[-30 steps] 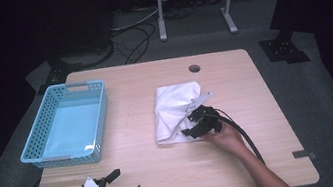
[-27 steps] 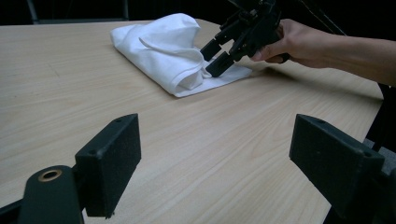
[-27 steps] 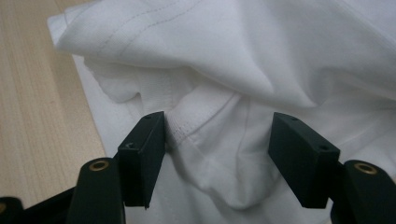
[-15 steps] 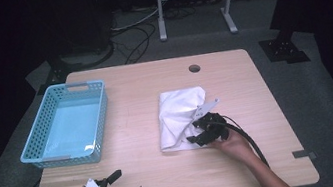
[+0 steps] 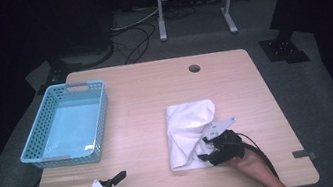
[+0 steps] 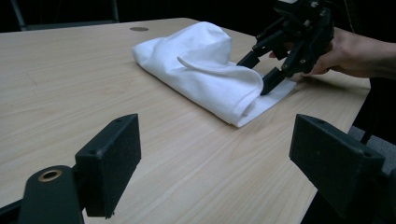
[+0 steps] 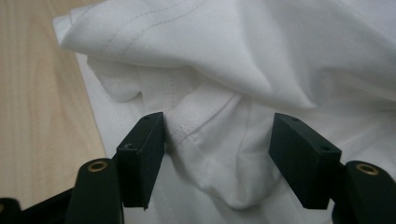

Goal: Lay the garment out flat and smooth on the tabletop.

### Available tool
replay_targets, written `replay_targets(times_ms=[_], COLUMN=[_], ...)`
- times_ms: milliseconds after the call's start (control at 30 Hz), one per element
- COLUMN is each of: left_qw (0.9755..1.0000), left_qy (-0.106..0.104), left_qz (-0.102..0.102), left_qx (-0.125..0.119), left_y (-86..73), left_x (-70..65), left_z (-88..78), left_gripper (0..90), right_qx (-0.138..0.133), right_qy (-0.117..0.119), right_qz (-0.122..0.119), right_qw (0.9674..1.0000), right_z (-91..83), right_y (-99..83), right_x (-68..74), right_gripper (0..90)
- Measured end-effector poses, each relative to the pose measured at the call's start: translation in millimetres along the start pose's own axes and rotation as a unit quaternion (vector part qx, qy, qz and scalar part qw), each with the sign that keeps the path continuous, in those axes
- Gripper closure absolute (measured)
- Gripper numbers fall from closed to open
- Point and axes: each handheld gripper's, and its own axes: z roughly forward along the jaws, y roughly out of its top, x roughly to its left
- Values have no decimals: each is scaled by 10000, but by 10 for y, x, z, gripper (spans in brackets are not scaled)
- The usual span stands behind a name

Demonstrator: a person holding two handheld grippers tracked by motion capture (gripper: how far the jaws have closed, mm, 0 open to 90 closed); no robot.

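A white cloth (image 5: 187, 125) lies folded and rumpled on the right half of the wooden table (image 5: 140, 102). At its near right corner my right gripper (image 5: 204, 150) is held low by a hand, jaws partly apart. In the right gripper view a thick bunch of the cloth (image 7: 233, 60) fills the gap of that gripper (image 7: 219, 149) and touches both pads. The left gripper view shows the right gripper (image 6: 258, 74) straddling the cloth's (image 6: 201, 70) folded edge. My left gripper (image 5: 132, 184) rests at the near left table edge, open, with bare wood between its pads (image 6: 109, 163).
A light blue plastic basket (image 5: 87, 86) stands at the table's left side. A round cable hole (image 5: 194, 68) sits near the far edge. Beyond the table are a metal stand and cables on the dark floor.
The right gripper has moved toward the near right of the table, and the white cloth has slid and folded along with it. The left gripper has stayed put.
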Motion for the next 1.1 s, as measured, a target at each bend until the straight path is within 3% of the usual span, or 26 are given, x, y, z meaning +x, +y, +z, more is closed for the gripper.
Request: replay_targets(times_ms=[367, 733, 867, 1100], left_qw=[9999, 9984, 9969, 9918], left_qy=[-132, -464, -644, -1007], left_qz=[86, 297, 431, 740], left_qx=[50, 131, 164, 282], left_y=[18, 105, 179, 344], left_x=[-86, -217, -275, -380], left_z=[70, 237, 342, 667], left_gripper=[160, 160, 161, 161], right_qx=[-175, -208, -199, -236], right_qy=[54, 123, 164, 216], right_qz=[-62, -134, -157, -208], right_qw=[9998, 9996, 9995, 9993], right_z=[-205, -406, -454, -509], right_y=[-265, -492, -542, -613], right_x=[244, 453, 488, 521], right_gripper=[348, 345, 345, 342])
